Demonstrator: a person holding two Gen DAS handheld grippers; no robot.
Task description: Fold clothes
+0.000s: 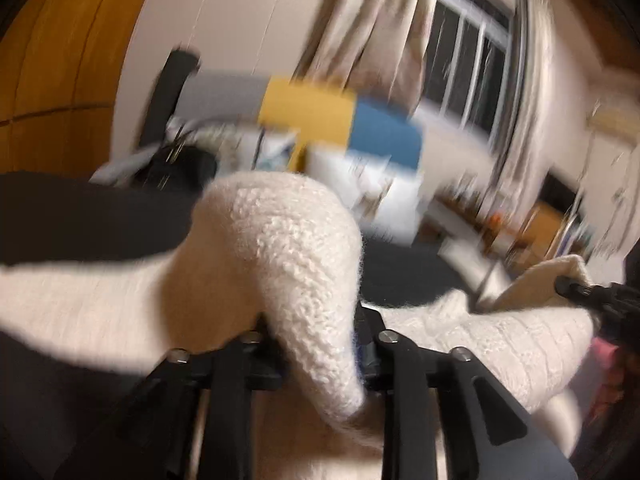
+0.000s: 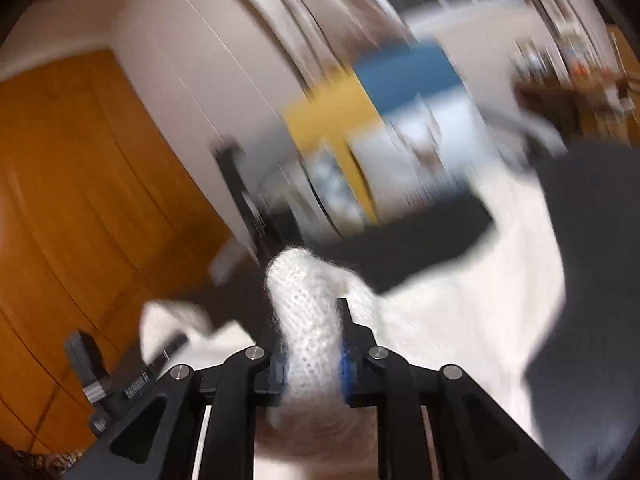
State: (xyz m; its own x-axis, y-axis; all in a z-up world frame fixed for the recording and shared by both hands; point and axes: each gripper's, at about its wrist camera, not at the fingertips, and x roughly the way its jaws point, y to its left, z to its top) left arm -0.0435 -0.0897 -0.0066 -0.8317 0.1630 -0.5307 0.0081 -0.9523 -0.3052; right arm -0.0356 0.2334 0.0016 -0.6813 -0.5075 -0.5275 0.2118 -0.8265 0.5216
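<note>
Both grippers were clamped on the cream knitted sweater [image 1: 288,248]: left gripper [image 1: 320,344] pinching a fuzzy bunched fold, right gripper [image 2: 310,364] squeezing another ribbed hump.

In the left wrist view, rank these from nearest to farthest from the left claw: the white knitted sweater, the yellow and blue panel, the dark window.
1. White knitted sweater: pinched in the left claw, at the bottom centre.
2. Yellow and blue panel: beyond the sweater, mid-frame, blurred.
3. Dark window: on the back wall, upper right, beside the cream curtain.
</note>
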